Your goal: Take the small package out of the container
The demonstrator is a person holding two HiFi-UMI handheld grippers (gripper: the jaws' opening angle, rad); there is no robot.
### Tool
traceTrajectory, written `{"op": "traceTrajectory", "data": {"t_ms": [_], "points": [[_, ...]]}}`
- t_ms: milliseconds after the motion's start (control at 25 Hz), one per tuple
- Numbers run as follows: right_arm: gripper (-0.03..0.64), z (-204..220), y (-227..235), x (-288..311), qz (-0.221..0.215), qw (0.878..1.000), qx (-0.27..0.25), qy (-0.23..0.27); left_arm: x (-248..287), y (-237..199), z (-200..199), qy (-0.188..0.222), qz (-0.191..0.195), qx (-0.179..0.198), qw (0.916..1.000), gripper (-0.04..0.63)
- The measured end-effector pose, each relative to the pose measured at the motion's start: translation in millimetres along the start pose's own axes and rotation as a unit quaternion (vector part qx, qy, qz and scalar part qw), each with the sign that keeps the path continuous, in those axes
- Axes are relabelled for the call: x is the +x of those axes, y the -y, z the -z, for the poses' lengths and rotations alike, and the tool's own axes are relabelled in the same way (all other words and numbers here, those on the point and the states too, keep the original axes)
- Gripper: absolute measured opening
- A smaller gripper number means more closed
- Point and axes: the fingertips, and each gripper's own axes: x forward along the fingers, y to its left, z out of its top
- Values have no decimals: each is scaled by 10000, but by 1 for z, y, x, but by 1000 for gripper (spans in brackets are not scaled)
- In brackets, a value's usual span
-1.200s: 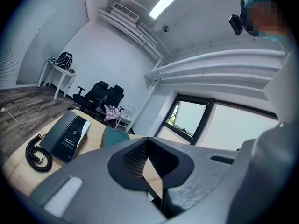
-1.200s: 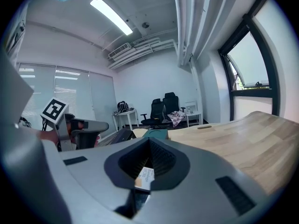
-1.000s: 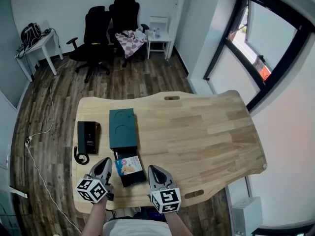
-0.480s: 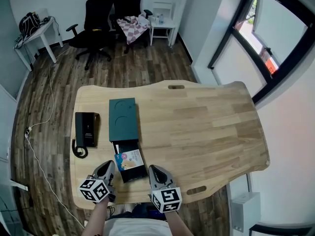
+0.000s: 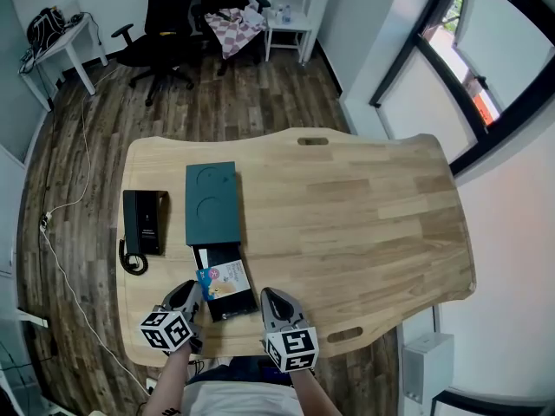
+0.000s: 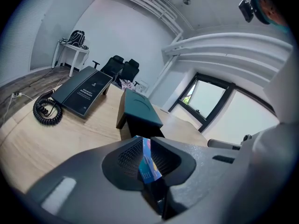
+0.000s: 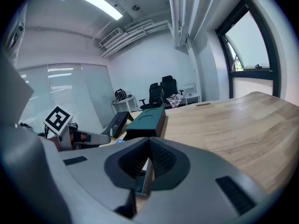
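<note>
Two claws sit at the near edge of the worktop (image 5: pixel 364 224), either side of a black tray (image 5: pixel 236 308) slid out of a teal box (image 5: pixel 212 202). The small package (image 5: pixel 223 280), bright-printed, lies in the tray. Its near-left corner is at the L claw (image 5: pixel 192 291); the R claw (image 5: pixel 267 296) is at the tray's near-right side. Head view gives this layout but not the pads.

L claw view fills that in: the package edge stands upright btw the ribbed pads, both against it, i.e. pinched, w/ the jaws just starting to part. Same view shows a phone (image 6: pixel 83 91) + coiled cord (image 6: pixel 46 112) left of the box, apart from it. R claw view: pads pressed almost together on a thin upright edge, prob. the tray wall, can't be fully sure. It also takes in a glass wall w/ blinds (image 7: pixel 65 101), which the head view doesn't.

Worktop: pale wood planks, curved outline, one slot (image 5: pixel 310 141) by the far edge & another by the near edge. Room: dark plank floor (image 5: pixel 251 102), black office chairs (image 5: pixel 169 16) at the far wall w/ a checked cloth (image 5: pixel 238 26) draped on one, small white side table (image 5: pixel 290 24), white desk (image 5: pixel 65 46) far left w/ a bag (image 5: pixel 43 24), a cable (image 5: pixel 65 206) trailing over the floor, big dark-framed window (image 5: pixel 486 68) on the right.
</note>
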Motion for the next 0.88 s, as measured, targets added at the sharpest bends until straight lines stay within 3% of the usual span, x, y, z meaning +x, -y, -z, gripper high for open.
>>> {"op": "traceTrajectory", "data": {"t_ms": [240, 480, 880], "points": [[5, 16, 4, 11, -81, 9994, -180, -275, 14, -11, 13, -185, -206, -190, 9994, 173], [5, 24, 7, 21, -186, 9985, -259, -446, 26, -14, 24, -351, -192, -393, 9984, 175], [5, 34, 13, 23, -184, 9978, -256, -577, 32, -13, 32, -505, -171, -411, 9977, 173]]}}
